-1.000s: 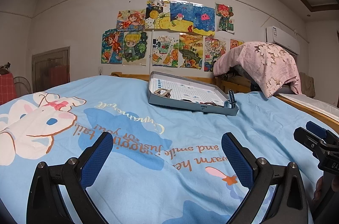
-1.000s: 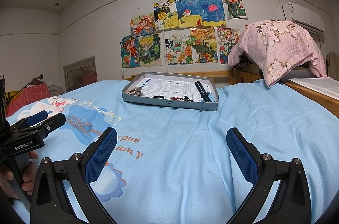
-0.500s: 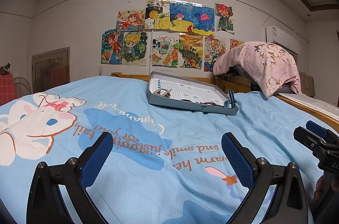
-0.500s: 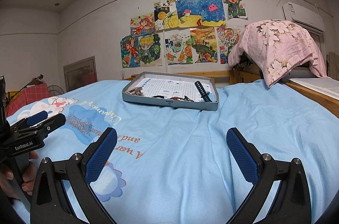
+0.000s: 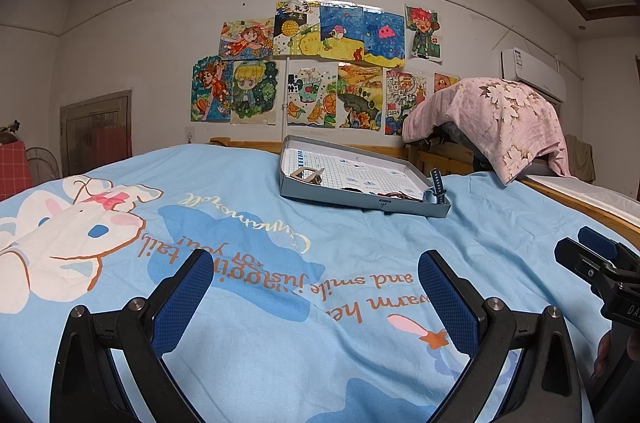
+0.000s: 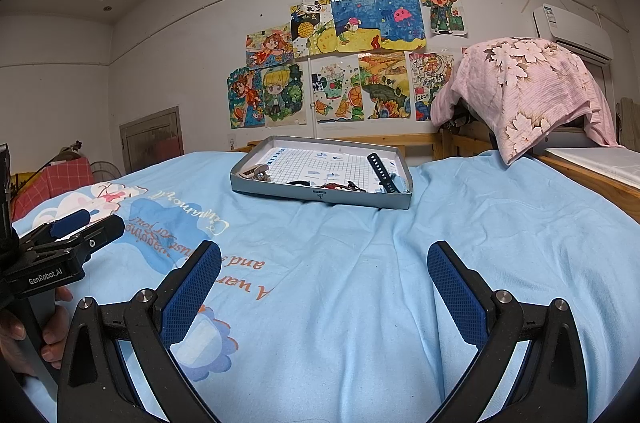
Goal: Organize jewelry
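- The left gripper (image 5: 316, 291) and the right gripper (image 6: 324, 287) are hovering low over the blue bedsheet (image 6: 360, 263), both with the jaws standing wide and holding nothing.
- The jewelry is lying well apart from both grippers, inside a shallow grey tray (image 6: 320, 197) that is sitting on the bed, toward the headboard.
- Inside the tray, a dark watch strap (image 6: 382, 173) is leaning against the right wall, a silver metal piece (image 6: 258, 172) is resting in the left corner, and a small tangle of dark and red cords (image 6: 340, 186) is lying by the near wall. I cannot tell what exactly these small pieces are.
- The tray floor is showing a printed grid, and much of it is staying bare.
- I think the mattress is giving the first risk: the tray is sitting on soft, uneven cloth, so a push from a gripper on the rim could be tipping it and sliding the pieces together.
- The thin cords are looking tangled; pinching one could be lifting its neighbours too, or the cord could be slipping between the wide pads.
- The strap is leaning at the tray's edge, so a careless grasp could be flicking it out onto the sheet.
- Whether the pieces are already sorted or are waiting for sorting, the scene is fitting both.
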`<state>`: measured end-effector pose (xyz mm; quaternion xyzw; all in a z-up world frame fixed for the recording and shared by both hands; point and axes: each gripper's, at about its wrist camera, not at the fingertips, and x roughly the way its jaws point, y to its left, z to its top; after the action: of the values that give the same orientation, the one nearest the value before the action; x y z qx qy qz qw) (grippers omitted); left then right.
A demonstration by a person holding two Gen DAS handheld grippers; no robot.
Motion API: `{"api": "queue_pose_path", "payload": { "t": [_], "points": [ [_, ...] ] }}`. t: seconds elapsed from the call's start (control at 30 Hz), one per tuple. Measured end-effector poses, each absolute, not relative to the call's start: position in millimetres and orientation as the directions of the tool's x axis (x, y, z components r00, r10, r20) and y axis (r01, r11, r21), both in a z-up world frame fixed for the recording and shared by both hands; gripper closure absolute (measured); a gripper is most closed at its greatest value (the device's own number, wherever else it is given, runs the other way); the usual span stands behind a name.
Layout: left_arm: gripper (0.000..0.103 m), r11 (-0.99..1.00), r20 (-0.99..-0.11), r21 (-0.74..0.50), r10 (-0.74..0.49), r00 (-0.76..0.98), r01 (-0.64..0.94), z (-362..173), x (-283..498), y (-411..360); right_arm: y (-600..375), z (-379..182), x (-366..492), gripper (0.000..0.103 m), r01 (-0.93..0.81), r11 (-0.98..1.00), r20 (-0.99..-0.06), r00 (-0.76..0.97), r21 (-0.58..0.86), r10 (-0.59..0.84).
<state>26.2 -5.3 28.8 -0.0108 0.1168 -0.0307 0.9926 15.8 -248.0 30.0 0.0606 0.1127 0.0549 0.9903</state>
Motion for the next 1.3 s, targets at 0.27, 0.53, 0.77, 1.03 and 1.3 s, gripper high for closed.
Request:
{"api": "queue_pose_path", "payload": {
  "t": [0.27, 0.53, 0.77, 1.03, 1.3],
  "points": [
    [0.0, 0.998, -0.231, -0.029, -0.064, 0.971, 0.059, 28.9, 26.5, -5.2, -247.6, 30.1, 15.4, 0.002, -0.095, 0.987, -0.217, 0.969, 0.133, 0.122],
    [0.0, 0.998, -0.231, -0.029, -0.063, 0.971, 0.058, 29.0, 26.5, -5.3, -247.8, 30.0, 15.7, 0.002, -0.095, 0.987, -0.217, 0.969, 0.133, 0.122],
    [0.0, 0.998, -0.23, -0.028, -0.064, 0.971, 0.059, 29.0, 26.4, -5.3, -247.5, 30.0, 15.5, 0.002, -0.095, 0.987, -0.217, 0.969, 0.133, 0.122],
    [0.0, 0.998, -0.231, -0.028, -0.063, 0.971, 0.058, 28.9, 26.2, -5.5, -248.0, 29.9, 15.8, 0.002, -0.095, 0.987, -0.216, 0.969, 0.133, 0.122],
    [0.0, 0.998, -0.254, -0.022, -0.055, 0.966, 0.051, 27.9, 28.3, -8.1, -248.0, 30.0, 15.7, 0.002, -0.095, 0.987, -0.216, 0.969, 0.133, 0.122]
  ]
}}
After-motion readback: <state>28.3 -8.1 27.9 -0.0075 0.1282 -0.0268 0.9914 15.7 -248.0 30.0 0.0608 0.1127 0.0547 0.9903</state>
